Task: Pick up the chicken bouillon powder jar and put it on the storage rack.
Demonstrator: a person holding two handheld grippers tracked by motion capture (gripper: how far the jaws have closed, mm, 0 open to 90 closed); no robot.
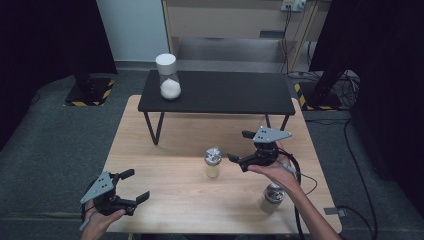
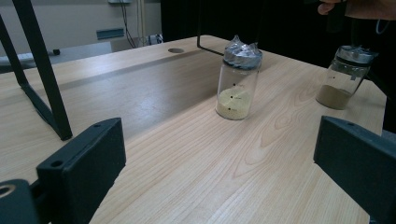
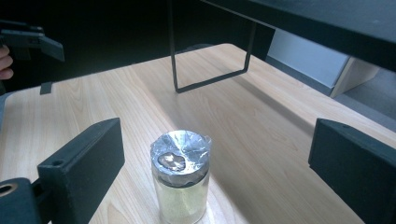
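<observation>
Right gripper (image 3: pixel 215 154) jaws wide open, holding nothing, above and just behind foil-capped jar (image 3: pixel 180 182) at mid-table | left gripper (image 1: pixel 131 186) also wide open, empty, well apart | advice: lower straight, centre jar between jaws, grip glass below foil.

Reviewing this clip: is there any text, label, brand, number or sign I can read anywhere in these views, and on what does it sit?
None can be read.
The jar with yellow grains bears small dark marks on its glass, too small to tell as text.
The jar with brown powder bears no label that I can see.
The yellow-and-black hazard stripes on the floor stand base carry no words.
</observation>
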